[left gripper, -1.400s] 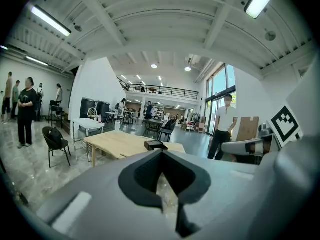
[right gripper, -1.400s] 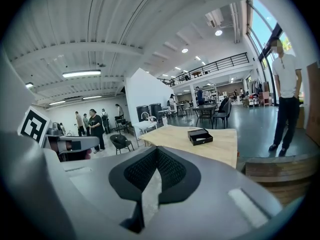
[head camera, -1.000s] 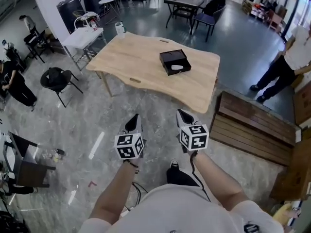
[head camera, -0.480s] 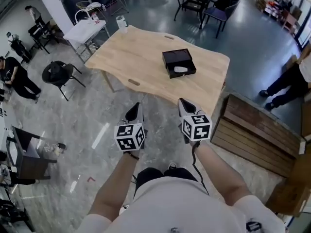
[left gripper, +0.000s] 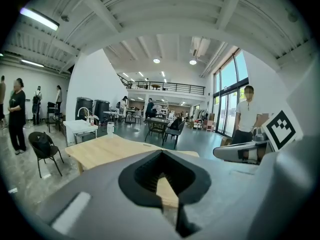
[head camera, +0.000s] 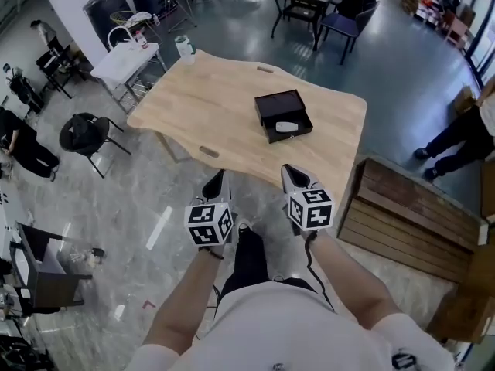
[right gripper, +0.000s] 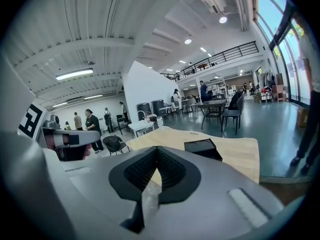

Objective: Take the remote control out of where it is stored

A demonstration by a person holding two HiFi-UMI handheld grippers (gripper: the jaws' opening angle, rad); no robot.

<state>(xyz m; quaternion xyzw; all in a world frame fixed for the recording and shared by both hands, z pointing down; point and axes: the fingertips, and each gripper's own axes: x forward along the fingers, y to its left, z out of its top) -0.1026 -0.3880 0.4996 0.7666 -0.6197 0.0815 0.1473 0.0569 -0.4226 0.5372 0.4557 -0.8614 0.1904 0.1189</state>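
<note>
A black storage box (head camera: 277,108) lies on the wooden table (head camera: 224,107), its drawer pulled out toward me with a white remote control (head camera: 287,127) in it. My left gripper (head camera: 217,184) and right gripper (head camera: 292,176) hang side by side over the floor, short of the table's near edge and well apart from the box. Both are shut with nothing in them. In the right gripper view the black box (right gripper: 202,148) sits ahead on the table (right gripper: 242,156). The left gripper view shows only the table (left gripper: 102,149) beyond its jaws.
A slatted wooden bench (head camera: 410,207) stands right of the table, with a person (head camera: 464,134) beyond it. A black chair (head camera: 87,132) and a white side table (head camera: 124,56) are on the left. A cup (head camera: 184,47) stands on the table's far corner.
The person has stepped closer, so the table and box sit nearer and lower in view. Both grippers keep the same shut pose side by side.
</note>
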